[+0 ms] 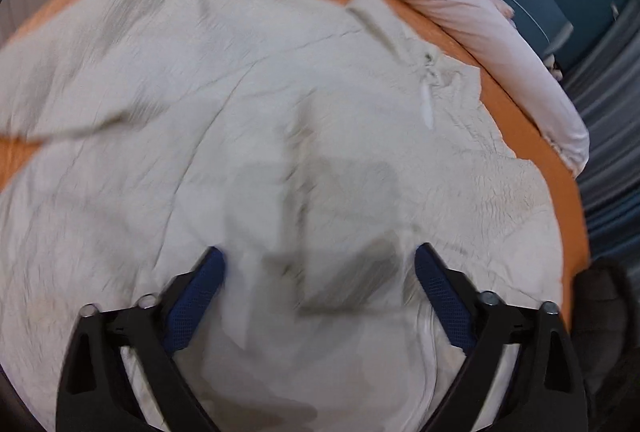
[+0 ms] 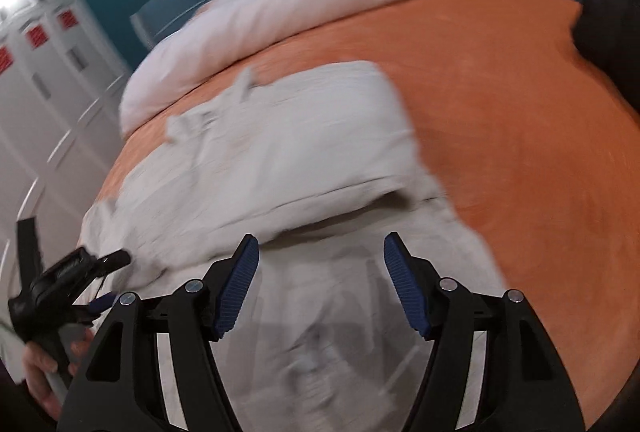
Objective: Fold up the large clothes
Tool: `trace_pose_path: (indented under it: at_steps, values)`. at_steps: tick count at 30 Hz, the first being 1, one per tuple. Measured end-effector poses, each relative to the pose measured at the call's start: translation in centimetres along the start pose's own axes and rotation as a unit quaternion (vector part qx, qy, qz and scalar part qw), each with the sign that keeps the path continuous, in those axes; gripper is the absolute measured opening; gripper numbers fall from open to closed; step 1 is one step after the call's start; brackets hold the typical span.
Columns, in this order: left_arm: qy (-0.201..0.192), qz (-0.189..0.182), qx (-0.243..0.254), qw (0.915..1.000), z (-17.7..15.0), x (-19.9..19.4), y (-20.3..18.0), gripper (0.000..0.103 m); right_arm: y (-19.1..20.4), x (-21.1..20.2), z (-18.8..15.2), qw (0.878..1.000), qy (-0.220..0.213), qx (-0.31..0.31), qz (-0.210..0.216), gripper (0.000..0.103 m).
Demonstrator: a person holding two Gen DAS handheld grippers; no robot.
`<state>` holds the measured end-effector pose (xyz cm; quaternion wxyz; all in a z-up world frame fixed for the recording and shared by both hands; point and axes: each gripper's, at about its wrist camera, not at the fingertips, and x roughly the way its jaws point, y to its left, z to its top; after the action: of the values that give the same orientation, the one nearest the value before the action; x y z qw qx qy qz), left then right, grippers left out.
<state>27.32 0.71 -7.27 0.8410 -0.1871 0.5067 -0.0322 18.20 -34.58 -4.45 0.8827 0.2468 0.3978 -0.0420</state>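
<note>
Pale garment (image 1: pixel 248 136) is spread over the orange bed (image 2: pixel 520 136), long axis running from me up toward the pink duvet (image 2: pixel 320 4) at the head. One part is folded across it. Both views are smeared, so I think that tab near the top is a waistband loop, not sure. Left hand-held gripper (image 1: pixel 318 264) is wide open above the cloth, nothing in it. Right hand-held gripper (image 2: pixel 320 252) likewise gapes empty. Plenty of bare orange on the right; cloth is cropped by the lower frame.
</note>
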Motion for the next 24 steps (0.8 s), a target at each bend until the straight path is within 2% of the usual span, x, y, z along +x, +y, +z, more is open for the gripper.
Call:
trace_pose_path:
  at_steps: [1, 2, 3, 4, 5, 7, 8, 11, 13, 15, 16, 17, 19, 24]
  values:
    - [-0.004, -0.007, 0.014, 0.9999, 0.4, 0.2, -0.9, 0.048, -0.4, 0.3, 0.1, 1.0, 0.001, 0.007, 0.001, 0.064]
    - [-0.003, -0.013, 0.024, 0.9996, 0.9, 0.4, -1.5, 0.04, -0.7, 0.8, 0.4, 1.0, 0.001, 0.016, 0.002, 0.063]
    - [-0.003, -0.012, 0.03, 0.9995, 1.4, 0.6, -1.8, 0.026, -1.0, 1.4, 0.9, 1.0, -0.003, 0.025, 0.007, 0.06]
    - [-0.015, -0.015, 0.038, 0.9991, 2.3, 0.7, -2.2, 0.009, -1.1, 1.7, 1.3, 1.0, -0.006, 0.027, 0.01, 0.05]
    - [-0.022, -0.021, 0.044, 0.9986, 2.9, 0.5, -2.3, 0.008, -0.8, 2.3, 1.8, 1.0, -0.006, 0.025, 0.012, 0.033]
    - [-0.056, -0.027, 0.046, 0.997, 4.7, -0.6, -2.4, 0.004, 0.9, 3.0, 2.7, 1.0, -0.004, 0.008, 0.019, 0.013]
    - [-0.075, -0.027, 0.045, 0.9958, 5.6, -1.4, -2.3, 0.003, 2.2, 2.7, 3.1, 0.999, -0.017, -0.007, 0.03, 0.008]
    - [-0.123, -0.013, 0.039, 0.9915, 7.4, -3.3, -1.1, 0.003, 6.3, 0.9, 3.7, 0.994, -0.063, -0.065, 0.054, 0.007]
    - [-0.132, 0.014, 0.04, 0.9904, 7.7, -3.0, 0.4, 0.003, 8.2, 1.6, 3.2, 0.992, -0.061, -0.103, 0.05, 0.007]
    - [-0.105, 0.043, 0.042, 0.9926, 7.1, -0.6, 1.9, 0.003, 8.8, 4.5, 2.1, 0.991, -0.02, -0.128, 0.007, 0.007]
    - [-0.075, 0.062, 0.046, 0.9942, 6.2, 1.7, 2.6, 0.004, 9.1, 6.2, 1.3, 0.99, 0.01, -0.142, -0.022, 0.007]
    - [-0.068, 0.069, 0.049, 0.9941, 5.7, 2.5, 2.9, 0.004, 9.3, 6.9, 0.7, 0.988, 0.02, -0.152, -0.038, 0.007]
    - [-0.079, 0.088, 0.072, 0.9903, 4.2, 3.5, 2.6, 0.006, 10.0, 7.0, 0.2, 0.983, 0.019, -0.173, -0.062, 0.008]
    - [-0.082, 0.115, 0.085, 0.9863, 3.6, 4.5, 2.2, 0.014, 11.4, 7.1, -0.2, 0.972, 0.024, -0.207, -0.106, 0.012]
